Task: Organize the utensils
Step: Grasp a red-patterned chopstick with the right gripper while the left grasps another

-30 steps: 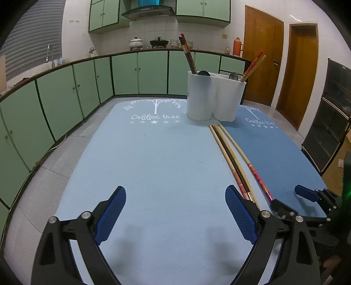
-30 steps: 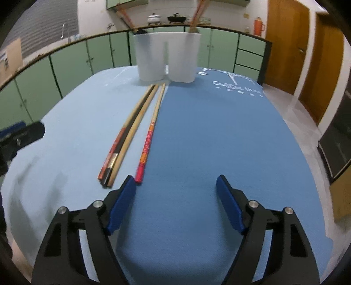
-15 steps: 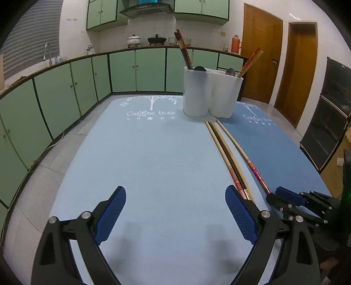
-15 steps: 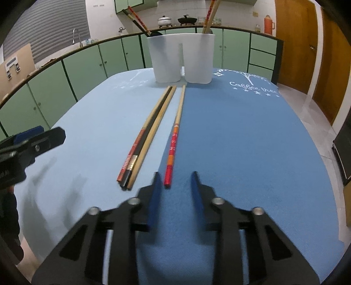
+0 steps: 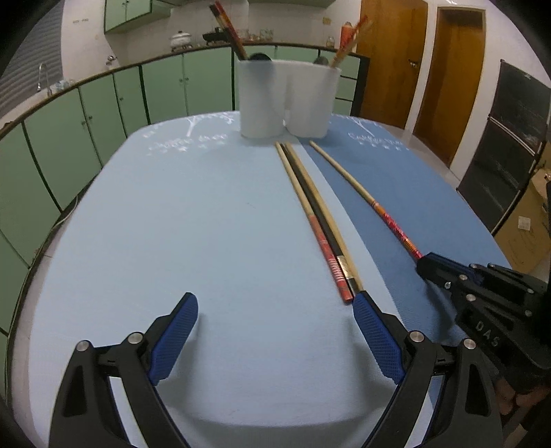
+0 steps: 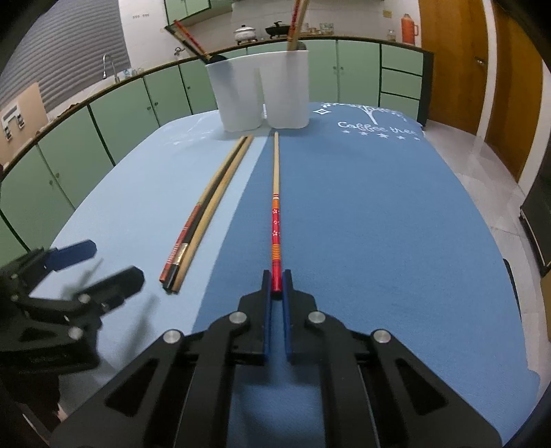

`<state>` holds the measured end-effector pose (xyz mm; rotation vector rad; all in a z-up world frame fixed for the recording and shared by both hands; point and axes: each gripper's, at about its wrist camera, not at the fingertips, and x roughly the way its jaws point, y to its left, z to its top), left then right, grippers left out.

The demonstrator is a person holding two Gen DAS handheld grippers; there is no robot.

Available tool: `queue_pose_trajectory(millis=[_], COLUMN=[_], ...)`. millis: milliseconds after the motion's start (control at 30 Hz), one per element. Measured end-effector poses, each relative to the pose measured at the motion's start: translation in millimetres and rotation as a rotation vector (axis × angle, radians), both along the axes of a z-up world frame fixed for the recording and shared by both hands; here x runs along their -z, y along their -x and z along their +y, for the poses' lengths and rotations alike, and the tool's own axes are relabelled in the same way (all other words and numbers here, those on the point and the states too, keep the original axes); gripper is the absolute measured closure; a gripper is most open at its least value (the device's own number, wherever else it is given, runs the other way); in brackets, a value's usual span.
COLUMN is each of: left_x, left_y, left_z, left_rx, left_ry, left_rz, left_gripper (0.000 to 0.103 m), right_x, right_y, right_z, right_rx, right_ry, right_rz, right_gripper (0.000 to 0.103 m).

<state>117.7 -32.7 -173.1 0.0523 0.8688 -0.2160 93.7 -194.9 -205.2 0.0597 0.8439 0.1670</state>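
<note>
Pinching the red end of the single chopstick (image 6: 276, 220), my right gripper (image 6: 276, 287) has just closed on it; it runs ahead toward the white holder (image 6: 263, 91). So short a grip could let it pivot or slip. My left gripper (image 5: 275, 339) gapes empty, the three-chopstick bundle (image 5: 318, 220) just beyond its right finger. Bare mat (image 6: 378, 224) lies rightward.

Kitchen, dim indoor light. Green cabinets (image 5: 162, 89) under a curved counter along the back wall; white tiles above. 2 wooden doors (image 5: 389, 65) at right. Pot (image 6: 245, 32) and orange flask (image 6: 409, 31) on the counter. Pale floor tiles (image 6: 482, 165).
</note>
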Motion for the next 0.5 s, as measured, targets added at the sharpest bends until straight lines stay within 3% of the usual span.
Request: queue_pose_trajectory(millis=[300,500], left_x=[6,6], left_y=[-10,-9], left_z=[-9,9], left_rx=[-0.010,-0.070], left_ry=[-0.005,-0.024], left_rz=[0.029,0.023], left_gripper=[0.013,0.013], right_x=[1,2], right_y=[-1,-1], right_z=[-12,-11], right_rx=[0.018,0.018], right_ry=[-0.026,-0.025], right_rz=[0.002,-0.001], right_gripper=[0.098,0.098])
